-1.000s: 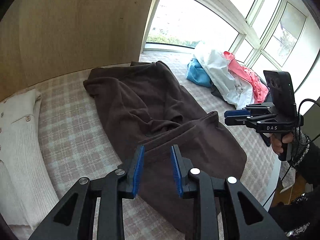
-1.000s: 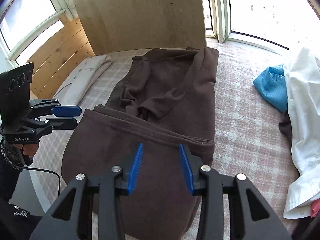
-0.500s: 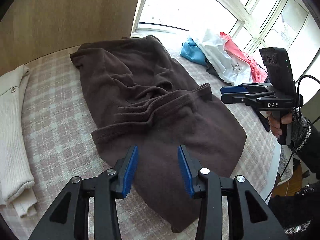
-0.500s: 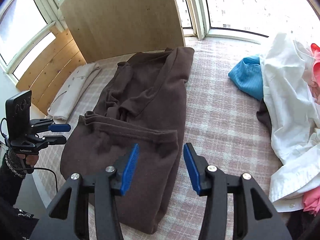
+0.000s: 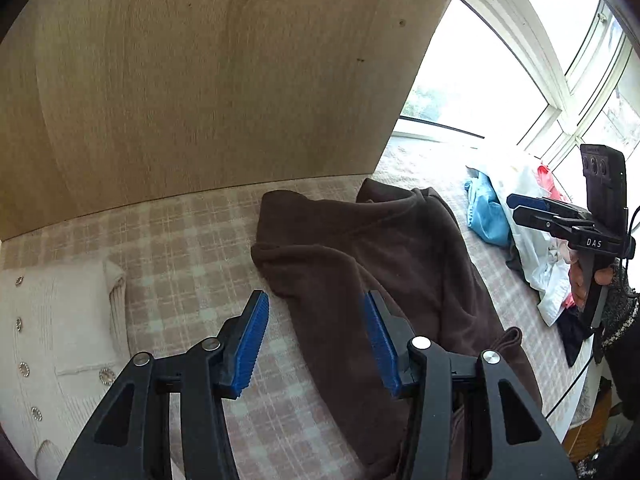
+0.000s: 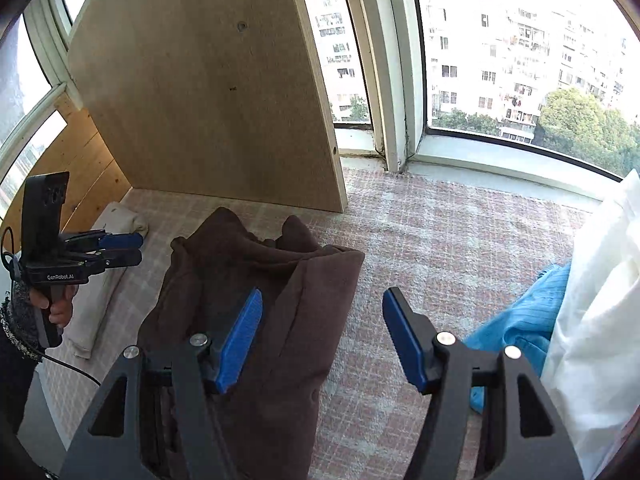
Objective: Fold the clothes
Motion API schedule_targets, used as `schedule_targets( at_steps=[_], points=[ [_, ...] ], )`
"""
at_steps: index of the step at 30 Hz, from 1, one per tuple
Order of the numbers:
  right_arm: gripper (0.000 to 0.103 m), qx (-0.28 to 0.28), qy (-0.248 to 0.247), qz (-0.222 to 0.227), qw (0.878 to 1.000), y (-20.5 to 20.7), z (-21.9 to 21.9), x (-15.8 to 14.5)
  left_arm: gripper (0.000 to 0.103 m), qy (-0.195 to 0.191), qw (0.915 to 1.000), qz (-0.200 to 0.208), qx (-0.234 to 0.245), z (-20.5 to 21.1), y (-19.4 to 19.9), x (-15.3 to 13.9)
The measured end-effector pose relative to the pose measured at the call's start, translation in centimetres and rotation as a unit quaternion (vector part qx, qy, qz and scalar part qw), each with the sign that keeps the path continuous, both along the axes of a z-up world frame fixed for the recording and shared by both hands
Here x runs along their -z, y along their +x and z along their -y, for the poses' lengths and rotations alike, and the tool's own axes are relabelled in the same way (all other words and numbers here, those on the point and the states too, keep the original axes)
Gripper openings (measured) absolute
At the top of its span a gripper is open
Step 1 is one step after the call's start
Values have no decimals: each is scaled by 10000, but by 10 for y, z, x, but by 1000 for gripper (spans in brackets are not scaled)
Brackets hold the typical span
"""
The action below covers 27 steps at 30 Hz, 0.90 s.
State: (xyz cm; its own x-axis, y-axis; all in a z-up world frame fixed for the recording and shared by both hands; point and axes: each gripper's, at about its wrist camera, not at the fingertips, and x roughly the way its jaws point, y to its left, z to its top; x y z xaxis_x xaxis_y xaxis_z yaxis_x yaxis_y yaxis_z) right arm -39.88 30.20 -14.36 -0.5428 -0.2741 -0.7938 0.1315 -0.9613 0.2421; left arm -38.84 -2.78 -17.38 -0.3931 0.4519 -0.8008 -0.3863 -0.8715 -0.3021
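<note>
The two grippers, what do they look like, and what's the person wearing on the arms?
Both are black handheld frames with silver rivets and ribbed blue pads on the tongs. The left gripper reads "GenRobot.AI" on its side; the right gripper reads "DAS". Each carries an upright black camera block and trails a black cable. The sleeves are dark speckled knit.

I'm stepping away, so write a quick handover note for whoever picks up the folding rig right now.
Left tool: jaws opening, nothing between them, above the brown garment's left edge.
Right tool: jaws opening, empty, over its right edge.
Brown garment lies lengthwise on the checked cover, partly folded.
Cream knit lies folded, left.
Left: finish the brown one, then the blue and white pieces on the right.
</note>
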Motion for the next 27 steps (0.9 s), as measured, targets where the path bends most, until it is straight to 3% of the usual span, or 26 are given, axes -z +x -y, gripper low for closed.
schedule_targets(
  at_steps=[7, 13, 14, 15, 17, 18, 19, 20, 23, 24, 25, 26, 27],
  points=[
    [62, -389, -491, 275, 9977, -67, 0, 32, 47, -152, 9997, 158, -68, -17, -65, 39],
    [62, -1272, 179, 427, 9908, -87, 41, 47, 47, -593, 9979, -2, 268, -36, -75, 57],
    [55, -1394, 302, 482, 9886, -87, 48, 51, 47, -664, 9972, -39, 330, -39, -74, 59],
    [38, -1486, 429, 539, 9865, -87, 53, 55, 45, -693, 9968, -63, 392, -41, -74, 61],
    [21, -1543, 531, 555, 9850, -84, 57, 58, 35, -707, 9960, -128, 541, -47, -70, 63],
    [10, -1527, 527, 529, 9854, -83, 58, 58, 28, -756, 9951, -208, 603, -50, -68, 64],
    [7, -1486, 497, 494, 9864, -81, 57, 56, 15, -833, 9939, -304, 652, -51, -65, 64],
    [6, -1311, 303, 415, 9900, -79, 50, 50, 8, -859, 9933, -374, 679, -52, -62, 63],
    [6, -665, -939, 229, 9931, -75, 13, 36, 7, -682, 9944, -485, 638, -46, -52, 52],
    [6, -449, -1042, 294, 9931, -76, 4, 38, 7, -601, 9947, -586, 586, -41, -47, 45],
    [9, -227, -1061, 350, 9935, -78, -4, 41, 7, -515, 9949, -691, 518, -37, -42, 39],
    [23, 25, -638, 363, 9973, -79, -7, 42, 7, -446, 9952, -745, 459, -33, -39, 36],
    [28, 224, -271, 351, 9988, -79, -9, 41, 7, -425, 9956, -704, 458, -32, -39, 37]
  ],
)
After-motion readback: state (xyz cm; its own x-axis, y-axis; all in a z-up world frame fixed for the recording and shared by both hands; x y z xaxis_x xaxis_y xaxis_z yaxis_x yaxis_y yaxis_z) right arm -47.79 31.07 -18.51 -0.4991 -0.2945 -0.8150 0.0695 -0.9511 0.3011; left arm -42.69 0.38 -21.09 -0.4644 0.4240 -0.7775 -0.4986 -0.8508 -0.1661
